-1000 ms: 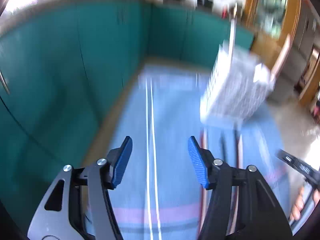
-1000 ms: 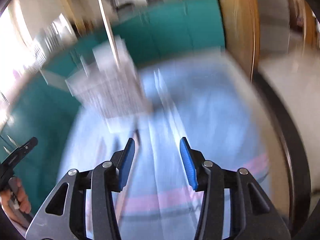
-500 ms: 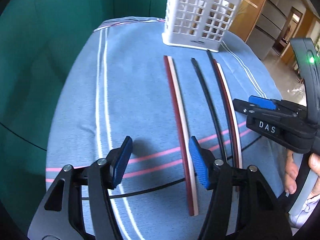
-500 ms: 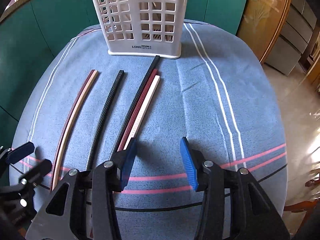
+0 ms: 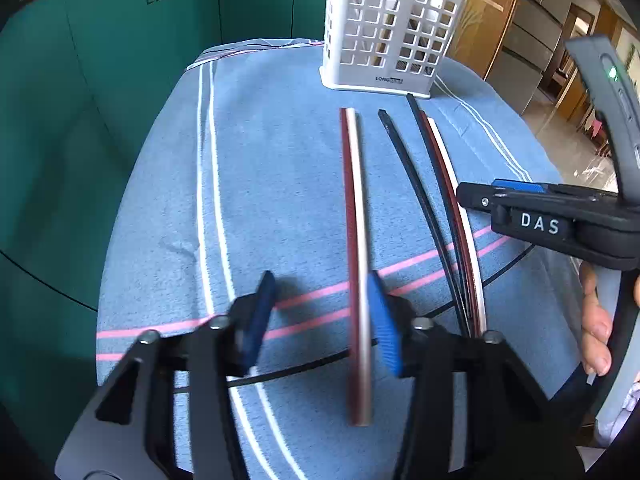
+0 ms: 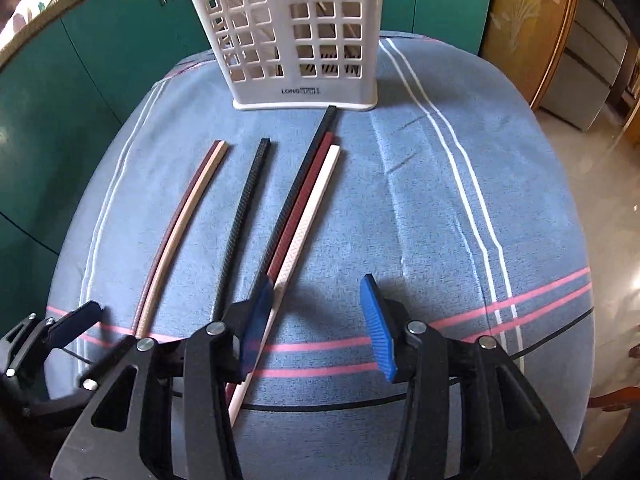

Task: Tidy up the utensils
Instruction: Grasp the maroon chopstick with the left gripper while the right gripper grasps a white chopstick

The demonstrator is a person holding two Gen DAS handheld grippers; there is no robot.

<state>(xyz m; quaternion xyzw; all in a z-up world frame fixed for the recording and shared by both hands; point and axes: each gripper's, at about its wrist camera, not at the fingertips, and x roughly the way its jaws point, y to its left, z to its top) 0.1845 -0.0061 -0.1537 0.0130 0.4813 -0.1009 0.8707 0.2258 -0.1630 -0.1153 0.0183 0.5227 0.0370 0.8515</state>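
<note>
Several chopsticks lie lengthwise on a blue striped cloth (image 5: 280,184) in front of a white lattice utensil basket (image 5: 392,36). On the left lies a maroon and cream pair (image 5: 354,240), then a single black one (image 5: 412,172), then a black, maroon and white group (image 5: 448,184). My left gripper (image 5: 320,320) is open just above the cloth, its jaws around the near part of the maroon and cream pair. My right gripper (image 6: 316,320) is open above the near end of the black, maroon and white group (image 6: 304,216). The basket (image 6: 288,36) stands upright.
The table is oval, with teal cabinets (image 5: 80,100) close on the left and behind. A wooden cabinet (image 6: 532,20) and tiled floor (image 6: 600,184) lie to the right. The right gripper's body (image 5: 560,220) shows at the right of the left wrist view.
Both grippers swung down from a blurred view of the room to face the table. Over the last half second both moved slightly forward and lower over the chopsticks, still open.
</note>
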